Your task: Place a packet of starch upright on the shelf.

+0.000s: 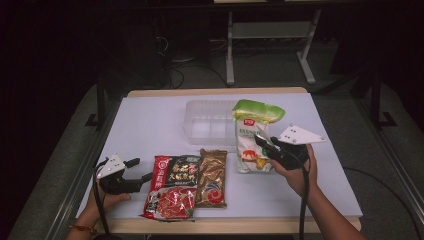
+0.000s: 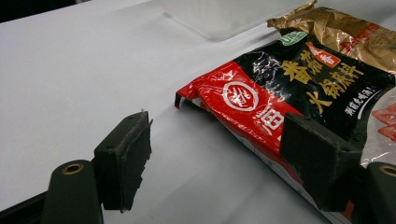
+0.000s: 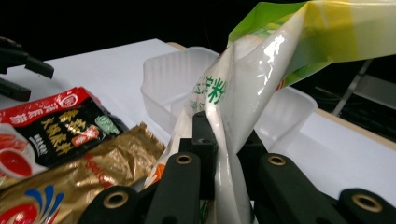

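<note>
We work over a pale, white-topped surface (image 1: 150,125) with a wooden edge. At its twelve o'clock side lies a clear, shallow plastic tray (image 1: 207,122) with compartments. In front of it, toward six o'clock, a red-and-black printed foil packet (image 1: 171,187) lies flat, with a narrower brown-and-gold foil packet (image 1: 212,177) touching its three o'clock side. At about two o'clock from these, our right gripper (image 1: 264,142) has its fingers clenched on a white plastic pouch with a green top (image 1: 252,135); the pouch is tilted up, its green end over the tray's three o'clock corner. In the right gripper view the film of the pouch (image 3: 243,93) is pinched between the black pads. Our left gripper (image 1: 140,170), at nine o'clock of the red-and-black packet (image 2: 280,102), has its fingers released and apart, holding nothing, one finger (image 2: 317,158) in front of the packet's edge.
</note>
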A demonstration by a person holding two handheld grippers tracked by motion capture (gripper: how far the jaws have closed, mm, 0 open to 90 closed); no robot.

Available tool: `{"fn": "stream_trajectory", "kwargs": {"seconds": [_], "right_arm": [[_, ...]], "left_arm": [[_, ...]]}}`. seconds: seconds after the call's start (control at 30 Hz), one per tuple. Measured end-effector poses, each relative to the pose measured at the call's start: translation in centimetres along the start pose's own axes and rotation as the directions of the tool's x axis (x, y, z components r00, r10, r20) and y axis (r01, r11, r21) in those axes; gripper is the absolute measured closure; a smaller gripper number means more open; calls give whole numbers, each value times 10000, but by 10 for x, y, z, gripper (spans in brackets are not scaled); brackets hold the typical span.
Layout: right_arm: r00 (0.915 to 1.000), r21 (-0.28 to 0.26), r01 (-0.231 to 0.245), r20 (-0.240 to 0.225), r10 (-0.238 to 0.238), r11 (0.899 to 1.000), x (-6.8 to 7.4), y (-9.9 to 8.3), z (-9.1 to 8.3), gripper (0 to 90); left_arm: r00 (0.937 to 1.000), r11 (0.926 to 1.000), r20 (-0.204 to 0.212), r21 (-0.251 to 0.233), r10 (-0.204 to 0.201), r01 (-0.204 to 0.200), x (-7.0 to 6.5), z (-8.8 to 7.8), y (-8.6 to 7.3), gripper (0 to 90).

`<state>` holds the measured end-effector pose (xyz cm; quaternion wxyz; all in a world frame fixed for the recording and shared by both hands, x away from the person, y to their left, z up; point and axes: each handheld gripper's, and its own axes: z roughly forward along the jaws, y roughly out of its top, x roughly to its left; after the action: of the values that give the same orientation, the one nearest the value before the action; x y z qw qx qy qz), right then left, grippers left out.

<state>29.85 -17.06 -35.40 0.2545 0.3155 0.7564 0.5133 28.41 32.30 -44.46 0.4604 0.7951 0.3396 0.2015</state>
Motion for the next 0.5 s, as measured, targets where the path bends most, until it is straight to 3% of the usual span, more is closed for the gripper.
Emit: {"fn": "stream_trajectory", "kwargs": {"seconds": [0.5], "right_arm": [[9925, -368, 365, 1176, -319, 9987, -11, 22, 44, 824]], "left_arm": [[10000, 10000, 67, 25, -65, 64, 0, 0, -1, 260]]}}
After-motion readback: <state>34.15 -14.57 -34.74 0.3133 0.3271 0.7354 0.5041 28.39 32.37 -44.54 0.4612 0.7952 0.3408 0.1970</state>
